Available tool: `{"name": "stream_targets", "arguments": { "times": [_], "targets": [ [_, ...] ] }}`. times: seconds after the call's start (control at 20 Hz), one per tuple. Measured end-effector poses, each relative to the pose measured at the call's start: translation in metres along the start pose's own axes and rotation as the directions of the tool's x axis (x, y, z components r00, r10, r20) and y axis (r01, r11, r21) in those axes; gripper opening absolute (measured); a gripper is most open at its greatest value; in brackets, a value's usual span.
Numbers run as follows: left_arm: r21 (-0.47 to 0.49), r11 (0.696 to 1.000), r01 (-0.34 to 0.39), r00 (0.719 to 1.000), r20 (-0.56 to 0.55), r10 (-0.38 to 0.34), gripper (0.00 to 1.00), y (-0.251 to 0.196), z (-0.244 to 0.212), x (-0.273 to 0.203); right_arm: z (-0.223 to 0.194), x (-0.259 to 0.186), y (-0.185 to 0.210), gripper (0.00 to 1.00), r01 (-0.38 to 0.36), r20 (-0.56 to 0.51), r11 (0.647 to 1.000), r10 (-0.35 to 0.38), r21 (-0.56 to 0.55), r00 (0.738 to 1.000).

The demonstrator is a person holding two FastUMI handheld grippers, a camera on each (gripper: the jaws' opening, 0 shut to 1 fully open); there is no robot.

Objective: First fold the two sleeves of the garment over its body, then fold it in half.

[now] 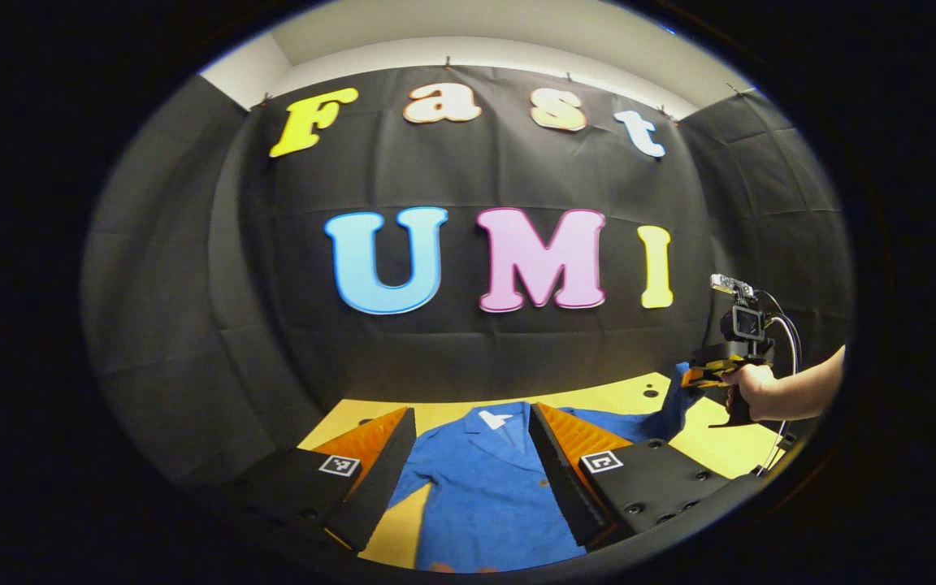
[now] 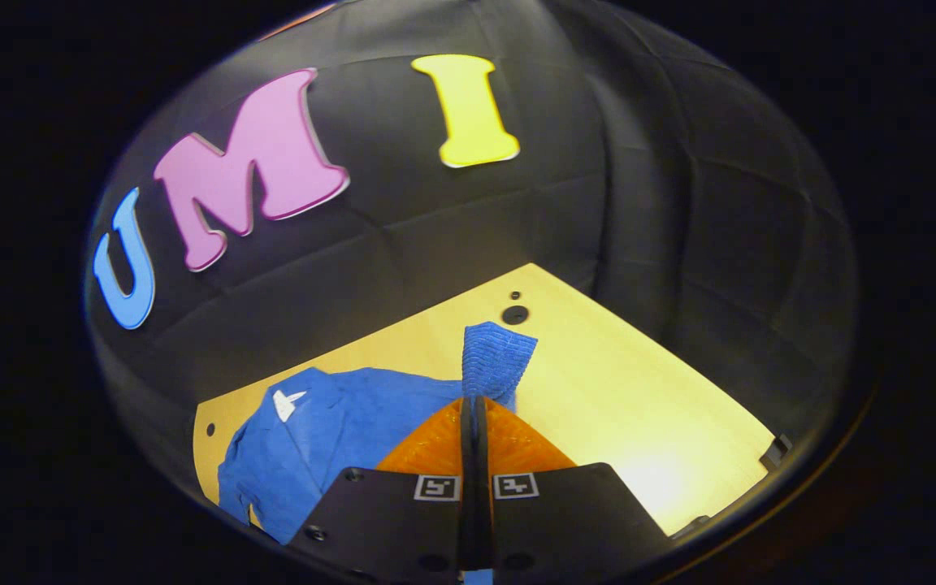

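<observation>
A blue garment [image 1: 476,487] lies flat on the yellow table [image 1: 728,451], collar with a white label [image 1: 494,419] toward the far wall. My left gripper [image 1: 472,411] hovers open over the garment's body, with cloth showing between its fingers. Farther right, a hand [image 1: 748,388] holds my right gripper [image 1: 689,378], which has the garment's sleeve [image 1: 671,410] lifted off the table. In the right gripper view, my right gripper [image 2: 473,403] is shut on that sleeve, and the cuff [image 2: 497,357] sticks up past the fingertips. The garment's body [image 2: 330,439] lies to the left below it.
The table [image 2: 647,390] stretches bare to the right of the garment, with two small dark holes [image 2: 514,314] near its far corner. Black cloth walls close in behind and at both sides. A cable [image 1: 789,382] hangs from the right gripper.
</observation>
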State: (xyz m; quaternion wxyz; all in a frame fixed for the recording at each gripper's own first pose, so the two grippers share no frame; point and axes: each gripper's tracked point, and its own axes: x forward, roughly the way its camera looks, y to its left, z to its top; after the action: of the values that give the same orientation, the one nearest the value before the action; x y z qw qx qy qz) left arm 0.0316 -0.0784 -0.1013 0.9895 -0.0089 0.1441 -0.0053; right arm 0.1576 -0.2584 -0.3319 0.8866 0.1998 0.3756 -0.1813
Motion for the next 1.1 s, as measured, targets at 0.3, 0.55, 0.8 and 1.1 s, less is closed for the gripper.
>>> {"name": "stream_targets", "arguments": {
  "times": [0.3,0.55,0.8,1.1],
  "targets": [
    [-0.04,0.969,-0.244,0.969,-0.054,0.242,0.81,0.099,-0.03,-0.057,-0.047,0.006,0.172,0.01,-0.199,-0.074,0.968,0.19,-0.151,0.979],
    [-0.062,0.896,-0.439,0.894,-0.125,0.43,0.82,0.164,-0.06,-0.111,-0.114,0.01,0.298,0.01,-0.331,-0.171,0.913,0.297,-0.239,0.94],
    [-0.053,0.81,-0.584,0.804,-0.177,0.568,0.81,0.205,-0.079,-0.157,-0.199,0.013,0.378,0.0,-0.403,-0.269,0.852,0.323,-0.336,0.907],
    [-0.057,0.765,-0.642,0.755,-0.224,0.617,0.81,0.22,-0.102,-0.186,-0.245,-0.013,0.412,0.98,-0.468,-0.312,0.797,0.365,-0.382,0.877]
  ]
}}
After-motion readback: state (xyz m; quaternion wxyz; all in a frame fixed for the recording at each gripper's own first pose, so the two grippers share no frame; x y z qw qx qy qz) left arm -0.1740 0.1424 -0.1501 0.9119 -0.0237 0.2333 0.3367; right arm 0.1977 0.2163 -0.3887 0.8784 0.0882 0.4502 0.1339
